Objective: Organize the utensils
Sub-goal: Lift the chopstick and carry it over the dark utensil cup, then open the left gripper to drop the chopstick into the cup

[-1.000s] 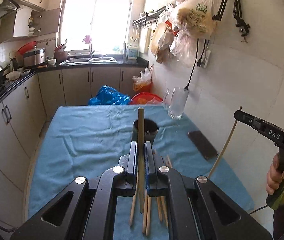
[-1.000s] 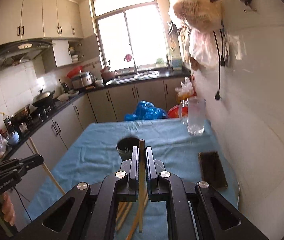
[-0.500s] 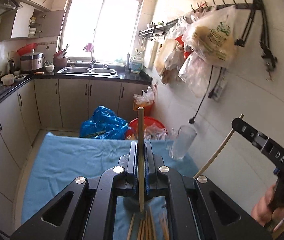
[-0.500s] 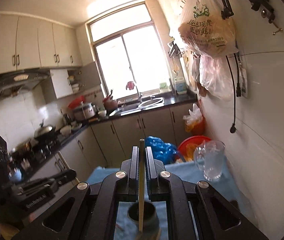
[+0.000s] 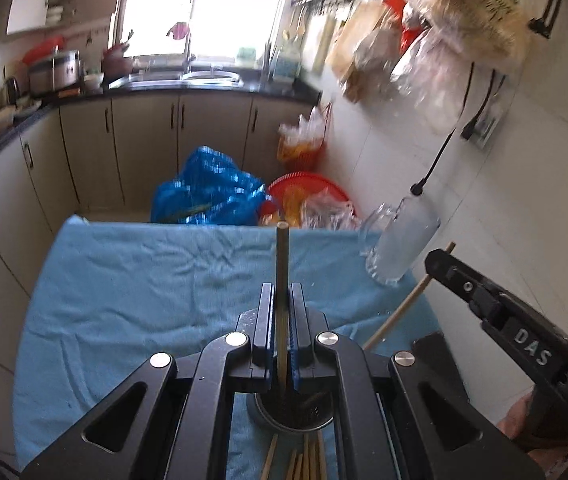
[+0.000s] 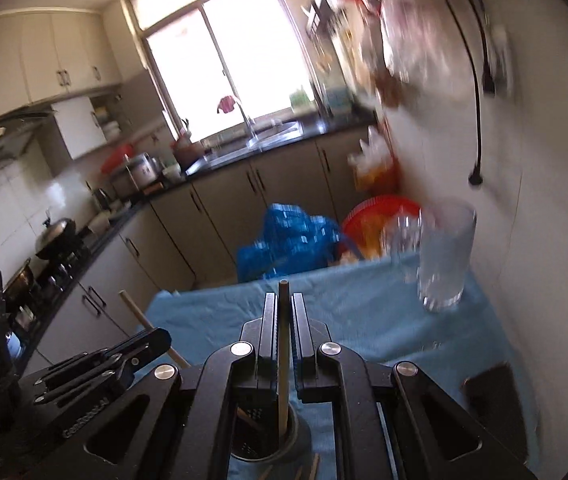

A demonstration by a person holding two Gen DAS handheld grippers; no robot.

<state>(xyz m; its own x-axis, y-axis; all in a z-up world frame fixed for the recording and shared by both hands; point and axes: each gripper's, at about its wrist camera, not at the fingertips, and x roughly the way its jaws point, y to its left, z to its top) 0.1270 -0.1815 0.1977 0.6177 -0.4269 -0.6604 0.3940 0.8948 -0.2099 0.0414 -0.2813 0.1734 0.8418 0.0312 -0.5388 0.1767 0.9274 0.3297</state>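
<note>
Here, left tool (image 5: 283, 308) clamped on a single chopstick (image 5: 282, 264), held upright between the pads, upper end projecting past the fingertips, lower end over the mouth of the dark utensil cup (image 5: 292, 416) directly beneath. Right tool (image 6: 283, 320) likewise closed on its own chopstick (image 6: 283, 344); lower end inside the cup (image 6: 268, 436), whether touching the bottom not discernible. In the left wrist view, right tool (image 5: 440, 262) at the right edge, its chopstick (image 5: 404, 304) slanting down toward the cup, a hand (image 5: 524, 432) partly visible behind its handle. In the right wrist view, left tool (image 6: 156, 340) at the lower left with its chopstick (image 6: 140, 316) angled toward the cup.

Cup upright on the blue cloth (image 5: 144, 280) covering the tabletop. Loose chopsticks (image 5: 304, 460) flat on the cloth just beside the cup, on its near side. Glass mug (image 5: 400, 244) near the far right corner of the cloth, beside the tiled wall. Dark phone (image 6: 492, 396) flat on the cloth at the right. Blue bag (image 5: 208, 192) and red basin (image 5: 308, 192) on the floor beyond the far edge. Background blurred.
</note>
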